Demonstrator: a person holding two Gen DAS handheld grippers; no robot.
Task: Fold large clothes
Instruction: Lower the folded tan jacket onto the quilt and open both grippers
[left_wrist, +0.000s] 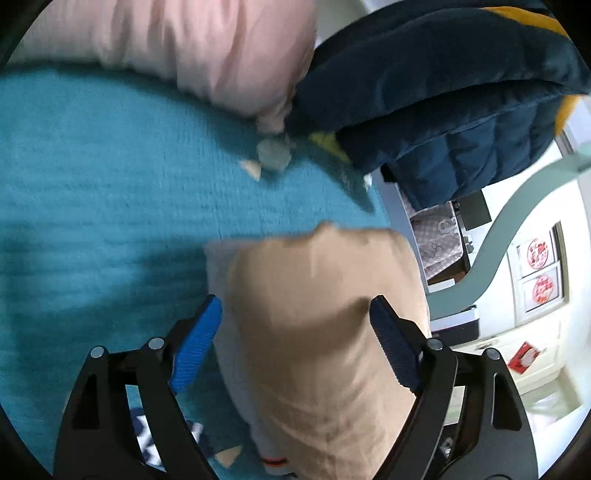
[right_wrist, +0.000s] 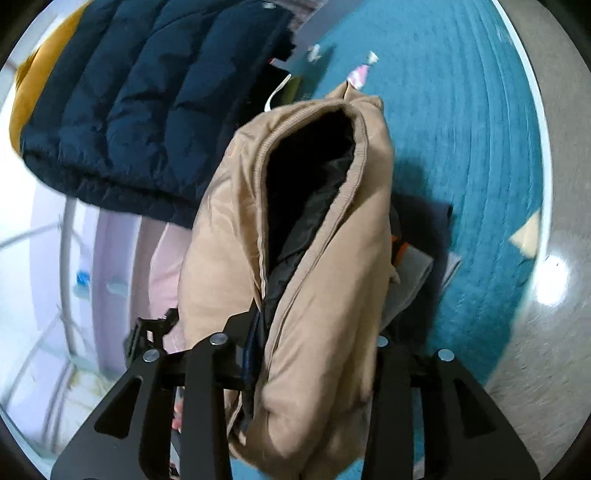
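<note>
While the tan padded jacket (left_wrist: 325, 332) lay bunched on the teal ribbed rug (left_wrist: 110, 166), your left gripper (left_wrist: 295, 339) stood over it with its jaws spread wide, the ridged blue pads (left_wrist: 195, 350) on either side of the smooth, puffy fabric; the left pad was plainly clear of it, and whether the right pad touched it could not be told. In your right wrist view the same jacket (right_wrist: 325, 295) rose as a tall folded bundle, its stitched hem curled around a dark opening that showed a black quilted lining (right_wrist: 314, 206). Your right gripper (right_wrist: 310, 354) had the bundle between its black fingers, partly closed around the thick cloth; the fingertips were hidden behind the fabric, so whether they pressed on it could not be told. A navy quilted jacket (right_wrist: 140, 103), plump and channel-stitched, with a mustard-yellow garment (right_wrist: 33, 88) beneath it, lay just beyond the tan one. A pale pink, softly creased cushion (left_wrist: 192, 48) rested at the rug's far edge, touching the navy jacket (left_wrist: 443, 92). Small paper scraps (left_wrist: 251, 168) dotted the rug, and speckled grey floor (right_wrist: 554, 332) bordered its rounded white edge.
</note>
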